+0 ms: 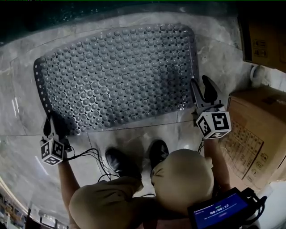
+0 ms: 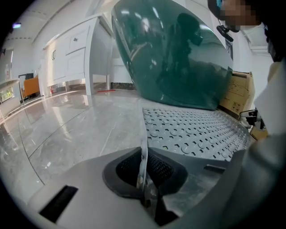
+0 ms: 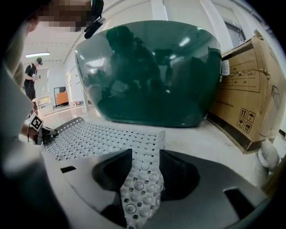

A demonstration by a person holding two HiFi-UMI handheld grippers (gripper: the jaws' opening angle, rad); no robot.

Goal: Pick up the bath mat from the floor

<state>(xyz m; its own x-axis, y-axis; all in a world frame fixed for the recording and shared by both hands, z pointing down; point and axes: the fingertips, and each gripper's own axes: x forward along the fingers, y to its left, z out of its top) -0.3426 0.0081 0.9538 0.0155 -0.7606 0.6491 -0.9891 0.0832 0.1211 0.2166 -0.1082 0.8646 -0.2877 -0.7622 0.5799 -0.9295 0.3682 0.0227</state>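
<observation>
Head view: bath mat lies on the floor just before the green tub. Left gripper and right gripper sit at the two corners farthest from the tub, probably so the mat rises evenly.

Left gripper view: its jaws are clamped on the thin mat edge.

Right gripper view: its jaws stand wide, with the corner between them, not pinched.

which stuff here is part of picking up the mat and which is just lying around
Job: bath mat; left gripper, shut on its edge; right gripper, open over a corner.
Lying about: green tub; cardboard boxes; cables.
</observation>
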